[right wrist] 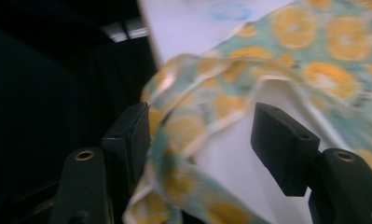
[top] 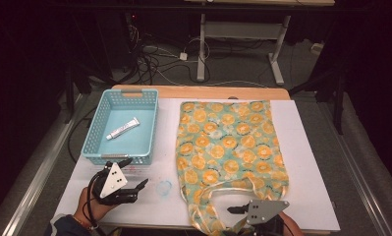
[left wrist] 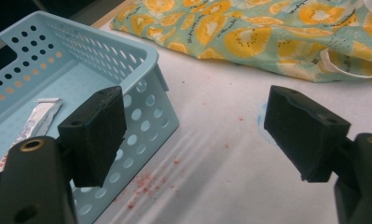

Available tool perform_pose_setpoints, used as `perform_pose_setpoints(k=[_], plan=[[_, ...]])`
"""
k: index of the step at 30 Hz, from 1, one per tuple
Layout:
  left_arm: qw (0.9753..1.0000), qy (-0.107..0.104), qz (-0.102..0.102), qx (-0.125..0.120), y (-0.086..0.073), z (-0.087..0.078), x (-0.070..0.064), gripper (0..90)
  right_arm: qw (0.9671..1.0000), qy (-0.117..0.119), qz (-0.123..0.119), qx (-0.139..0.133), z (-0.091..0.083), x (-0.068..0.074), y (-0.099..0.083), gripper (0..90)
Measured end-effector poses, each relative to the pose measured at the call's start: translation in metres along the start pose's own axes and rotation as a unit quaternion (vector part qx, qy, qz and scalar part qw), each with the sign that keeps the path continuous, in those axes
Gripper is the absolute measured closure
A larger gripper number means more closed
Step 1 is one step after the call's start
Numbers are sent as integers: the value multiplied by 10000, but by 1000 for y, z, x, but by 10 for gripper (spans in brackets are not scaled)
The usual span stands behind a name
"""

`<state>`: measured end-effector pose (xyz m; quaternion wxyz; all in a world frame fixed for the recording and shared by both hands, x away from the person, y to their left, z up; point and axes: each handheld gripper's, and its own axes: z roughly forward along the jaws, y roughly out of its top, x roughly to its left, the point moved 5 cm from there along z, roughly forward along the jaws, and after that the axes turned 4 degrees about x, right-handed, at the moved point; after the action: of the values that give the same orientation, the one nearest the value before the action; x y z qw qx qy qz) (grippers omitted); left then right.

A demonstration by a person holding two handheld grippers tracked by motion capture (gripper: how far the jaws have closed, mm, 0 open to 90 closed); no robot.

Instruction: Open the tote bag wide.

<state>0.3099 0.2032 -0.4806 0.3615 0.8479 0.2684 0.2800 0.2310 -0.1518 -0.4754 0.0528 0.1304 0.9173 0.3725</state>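
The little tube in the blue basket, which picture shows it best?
The high view: the whole tube lies in the basket. The left gripper view catches just one end behind a jaw. The right gripper view faces the bag.

Right tongs [right wrist: 200, 135] stood with jaws wide apart, rising from the bottom of the right gripper view. Between them lay a looped handle [right wrist: 183, 126] of the orange-print bag [right wrist: 323, 51], blurred, touching or just beside the left jaw. White counter [right wrist: 183, 28] beyond, with a faint blue ring mark [right wrist: 230, 10]. Dark area off the counter edge at left.
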Motion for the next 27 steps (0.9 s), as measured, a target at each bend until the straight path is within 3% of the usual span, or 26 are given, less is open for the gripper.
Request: perform_pose_setpoints(k=[3,7,10,12,21,24,27], plan=[[10000,-24,13,26,0,1,-1,204,9992,141,-197,315,9,4,-4,384],[10000,-31,20,32,0,1,-1,203,9971,208,-253,682,16,1,-9,618],[10000,-30,24,41,-1,2,0,203,9970,242,-263,688,15,0,-8,827],[10000,-31,40,51,-1,2,-1,203,9977,219,-241,591,12,-2,-5,887],[10000,-11,15,37,0,2,1,203,9991,-376,-199,-36,0,-13,17,897],[10000,-14,16,45,0,2,0,204,9967,-742,-128,-305,-8,-23,28,897],[10000,-27,-1,41,0,3,0,203,9922,-1161,52,-460,-15,-34,37,897]])
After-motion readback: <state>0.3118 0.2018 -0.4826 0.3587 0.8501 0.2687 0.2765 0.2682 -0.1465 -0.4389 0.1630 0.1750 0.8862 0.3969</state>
